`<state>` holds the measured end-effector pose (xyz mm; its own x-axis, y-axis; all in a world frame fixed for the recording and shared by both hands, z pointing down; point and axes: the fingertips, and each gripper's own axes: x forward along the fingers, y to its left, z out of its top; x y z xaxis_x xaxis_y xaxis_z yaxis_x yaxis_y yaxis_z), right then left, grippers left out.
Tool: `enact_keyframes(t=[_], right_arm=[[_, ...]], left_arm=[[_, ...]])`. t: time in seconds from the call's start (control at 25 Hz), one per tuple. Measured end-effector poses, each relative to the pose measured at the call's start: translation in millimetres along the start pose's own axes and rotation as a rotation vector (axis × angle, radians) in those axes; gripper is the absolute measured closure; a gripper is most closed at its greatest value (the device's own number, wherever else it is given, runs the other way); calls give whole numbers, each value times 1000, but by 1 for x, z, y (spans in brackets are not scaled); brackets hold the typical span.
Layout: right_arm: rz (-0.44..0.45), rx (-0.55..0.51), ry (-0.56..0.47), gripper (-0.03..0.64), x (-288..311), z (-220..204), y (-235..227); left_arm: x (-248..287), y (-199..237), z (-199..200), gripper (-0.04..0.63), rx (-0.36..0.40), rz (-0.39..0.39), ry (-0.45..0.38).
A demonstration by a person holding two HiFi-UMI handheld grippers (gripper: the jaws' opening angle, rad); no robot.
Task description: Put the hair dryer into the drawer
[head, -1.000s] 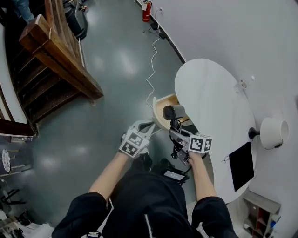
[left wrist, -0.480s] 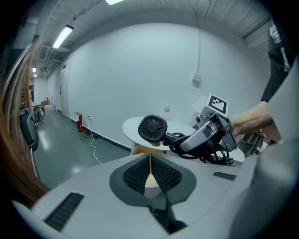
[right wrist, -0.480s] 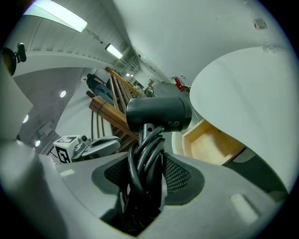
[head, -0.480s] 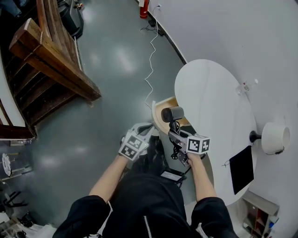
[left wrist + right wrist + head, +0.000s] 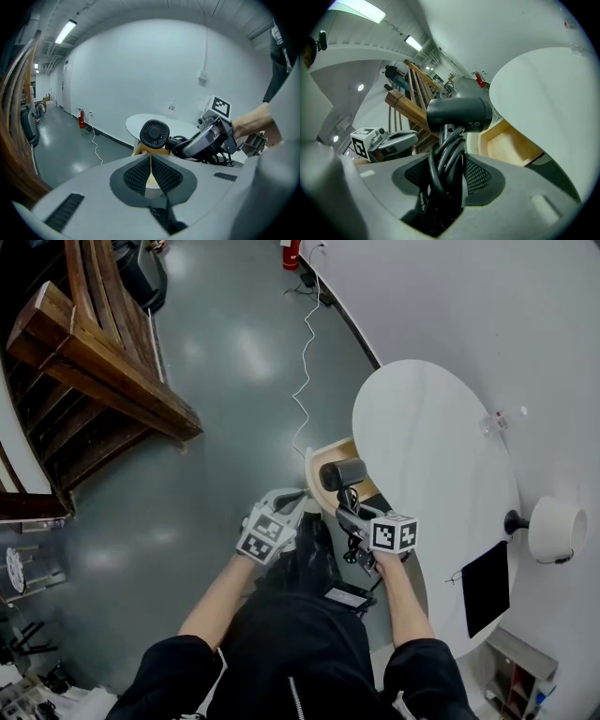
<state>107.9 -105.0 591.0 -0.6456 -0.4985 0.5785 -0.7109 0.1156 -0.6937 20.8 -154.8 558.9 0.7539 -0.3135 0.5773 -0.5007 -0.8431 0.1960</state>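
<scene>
A black hair dryer (image 5: 340, 472) hangs over the open wooden drawer (image 5: 323, 448), with its cord wound round the handle. My right gripper (image 5: 352, 512) is shut on that handle and cord. In the right gripper view the dryer's barrel (image 5: 459, 115) lies crosswise above the jaws, and the drawer's pale inside (image 5: 508, 145) sits just to the right. My left gripper (image 5: 292, 502) is beside the drawer's front, jaws closed and empty. In the left gripper view the dryer's rear grille (image 5: 154, 133) faces me, above the drawer.
The drawer belongs to a white oval table (image 5: 431, 437) against a white wall. A white lamp (image 5: 555, 529) and a black flat panel (image 5: 485, 582) are at the table's right end. A wooden stair (image 5: 94, 362) stands at left; a white cable (image 5: 305, 362) trails across the grey floor.
The right gripper has carried the hair dryer a little to the left, over the drawer's front part. The left gripper has barely moved.
</scene>
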Motion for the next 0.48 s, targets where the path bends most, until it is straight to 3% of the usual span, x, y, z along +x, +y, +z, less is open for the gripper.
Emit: enact_keyframes(t=[0.28, 0.48], right_arm=[[-36, -37, 35, 419, 10, -1, -10], [-107, -121, 59, 419, 18, 1, -20]], left_arm=[[4, 4, -6, 577, -15, 3, 20], [4, 8, -12, 577, -26, 7, 33]])
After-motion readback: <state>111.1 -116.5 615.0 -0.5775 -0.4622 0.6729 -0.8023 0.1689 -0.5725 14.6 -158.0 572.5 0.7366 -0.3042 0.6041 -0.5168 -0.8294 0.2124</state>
